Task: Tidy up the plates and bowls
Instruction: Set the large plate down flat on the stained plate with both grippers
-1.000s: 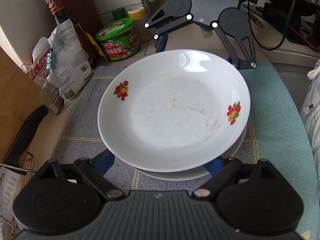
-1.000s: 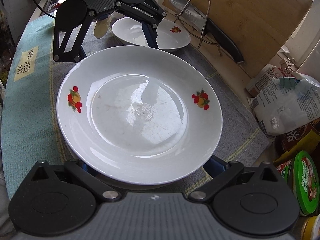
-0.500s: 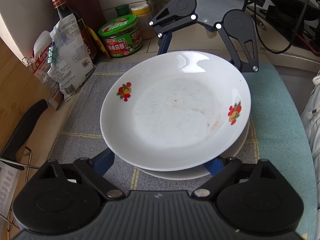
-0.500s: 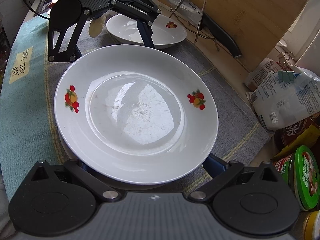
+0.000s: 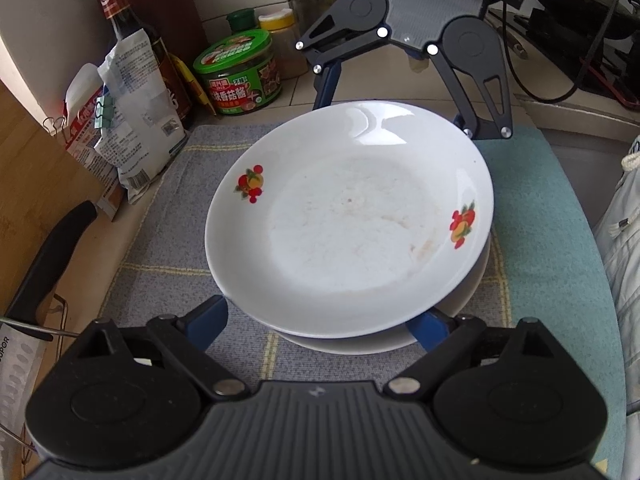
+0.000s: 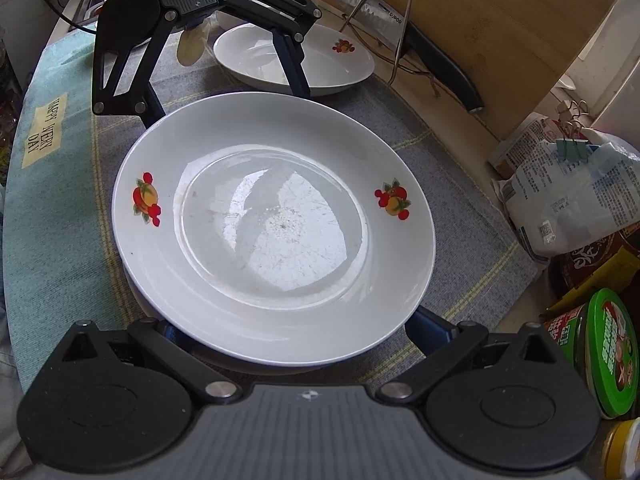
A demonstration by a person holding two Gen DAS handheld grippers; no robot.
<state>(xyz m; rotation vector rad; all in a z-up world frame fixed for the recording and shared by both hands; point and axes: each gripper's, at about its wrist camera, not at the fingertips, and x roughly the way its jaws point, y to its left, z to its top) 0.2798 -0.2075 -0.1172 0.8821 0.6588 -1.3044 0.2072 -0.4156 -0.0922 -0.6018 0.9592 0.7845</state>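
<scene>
White plate [image 5: 348, 216] is sitting on another plate [image 5: 460, 304] between both sets of spread jaws. Left gripper [image 5: 320, 326] has just been opening wider, gripping nothing, and right gripper [image 6: 288, 334] looks released too; the stacking seems done, and they are letting go.

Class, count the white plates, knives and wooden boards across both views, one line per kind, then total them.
Plates: 3 (top plate, plate beneath, far plate)
Knife: 1
Board: 1
Total: 5
</scene>
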